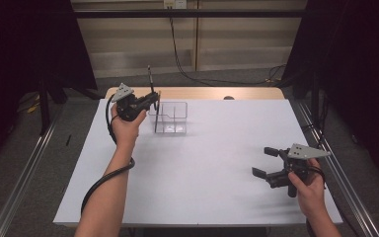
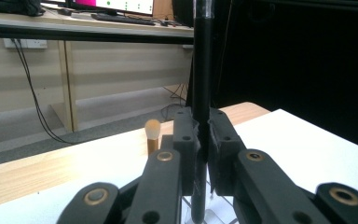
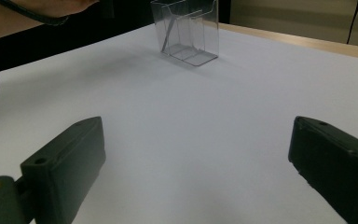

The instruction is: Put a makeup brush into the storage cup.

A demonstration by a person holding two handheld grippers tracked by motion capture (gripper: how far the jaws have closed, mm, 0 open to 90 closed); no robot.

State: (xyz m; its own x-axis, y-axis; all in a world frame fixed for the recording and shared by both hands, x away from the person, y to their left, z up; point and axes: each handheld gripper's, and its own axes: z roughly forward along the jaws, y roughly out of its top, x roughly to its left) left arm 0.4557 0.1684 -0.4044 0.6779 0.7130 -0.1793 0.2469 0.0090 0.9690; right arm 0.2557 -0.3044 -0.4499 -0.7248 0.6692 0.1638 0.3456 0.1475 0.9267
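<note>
Left tool (image 1: 150, 100) at the tabletop's (image 1: 197, 168) 11 o'clock, clenched on a thin black upright rod (image 2: 202, 84); the rod's lower end reaches into the clear plastic divided box (image 1: 170, 118), left side. The box stands on the white tabletop near the far edge, at about 11–12 o'clock. A small tan-tipped stick (image 2: 152, 136) stands just behind the left tool. Right tool (image 1: 266, 162) at 4 o'clock, jaws spread wide, holding nothing, well apart from the box.
</note>
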